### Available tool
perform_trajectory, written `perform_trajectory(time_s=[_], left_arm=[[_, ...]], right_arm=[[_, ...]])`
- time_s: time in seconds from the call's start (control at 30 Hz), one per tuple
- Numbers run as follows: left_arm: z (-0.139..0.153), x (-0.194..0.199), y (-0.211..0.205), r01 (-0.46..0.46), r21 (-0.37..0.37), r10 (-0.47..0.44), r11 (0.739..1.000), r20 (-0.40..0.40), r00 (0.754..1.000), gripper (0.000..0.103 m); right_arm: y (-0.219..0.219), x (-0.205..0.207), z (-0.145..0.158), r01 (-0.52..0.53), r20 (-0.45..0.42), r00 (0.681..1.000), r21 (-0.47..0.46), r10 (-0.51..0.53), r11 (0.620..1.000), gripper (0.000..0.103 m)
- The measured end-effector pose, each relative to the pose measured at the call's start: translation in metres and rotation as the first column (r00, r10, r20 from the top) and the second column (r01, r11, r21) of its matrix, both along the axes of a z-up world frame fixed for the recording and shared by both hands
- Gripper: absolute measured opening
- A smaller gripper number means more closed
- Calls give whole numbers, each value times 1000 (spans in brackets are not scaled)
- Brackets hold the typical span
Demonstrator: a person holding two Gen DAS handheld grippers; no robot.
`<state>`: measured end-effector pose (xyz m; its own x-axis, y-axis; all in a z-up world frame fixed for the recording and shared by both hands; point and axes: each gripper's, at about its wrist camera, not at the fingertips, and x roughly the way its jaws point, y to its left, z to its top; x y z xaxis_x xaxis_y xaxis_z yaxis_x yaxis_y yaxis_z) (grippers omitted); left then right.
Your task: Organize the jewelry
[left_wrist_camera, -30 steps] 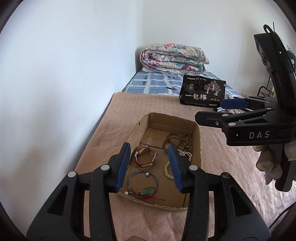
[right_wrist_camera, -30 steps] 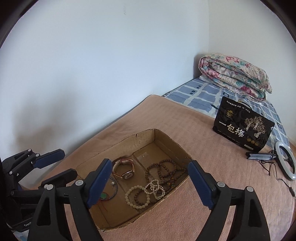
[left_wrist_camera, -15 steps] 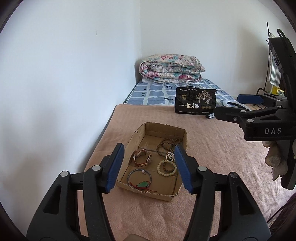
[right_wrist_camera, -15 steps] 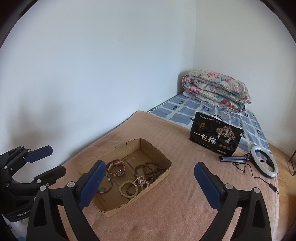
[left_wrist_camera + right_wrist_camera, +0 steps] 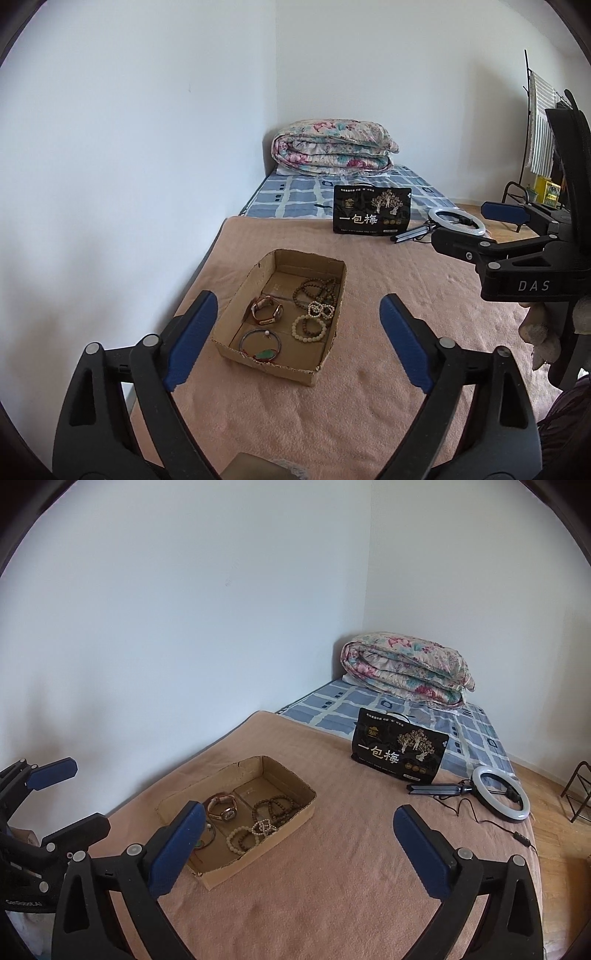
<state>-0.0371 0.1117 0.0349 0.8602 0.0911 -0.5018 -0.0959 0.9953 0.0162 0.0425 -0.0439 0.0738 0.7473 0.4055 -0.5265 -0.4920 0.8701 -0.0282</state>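
Observation:
A shallow cardboard box (image 5: 236, 295) lies on the pink blanket. In it are a rose-gold watch (image 5: 266, 311), a thin bangle with a green pendant (image 5: 260, 345), a pale bead bracelet (image 5: 309, 328) and a dark bead strand (image 5: 314, 288). My left gripper (image 5: 297, 297) hovers back from the box, its jaws opening wide with nothing between them. My right gripper (image 5: 298, 808) is also back from the box (image 5: 266, 845), its jaws opening and empty. The watch (image 5: 222, 808) and dark beads (image 5: 275, 808) show beyond its left pad.
A black snack bag (image 5: 371, 214) stands further up the bed, with a ring light (image 5: 456, 221) beside it. A folded floral quilt (image 5: 332, 146) lies at the head. A white wall runs along the bed's left side. A gloved hand (image 5: 539, 332) holds the right gripper.
Both grippers have drawn back and up from the box, which now looks smaller and farther. The left jaws have spread from narrow to wide; the right jaws widened a little.

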Motion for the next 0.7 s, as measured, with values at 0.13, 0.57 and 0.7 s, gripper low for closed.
perform_trajectory(time_s=[0.13,0.57,0.7], left_arm=[[0,-8,-7,-15,13,15,1000,-7,1000,100],[-4,-21,-15,-80,12,81,997,-41,996,103],[-4,-22,-15,-82,15,82,997,-38,996,103]], right_arm=[[-9,-8,-1,12,13,1000,-11,-12,1000,103],[-43,-12,-16,71,-18,997,11,-70,997,103],[-51,-12,-19,91,-20,996,10,-91,996,103]])
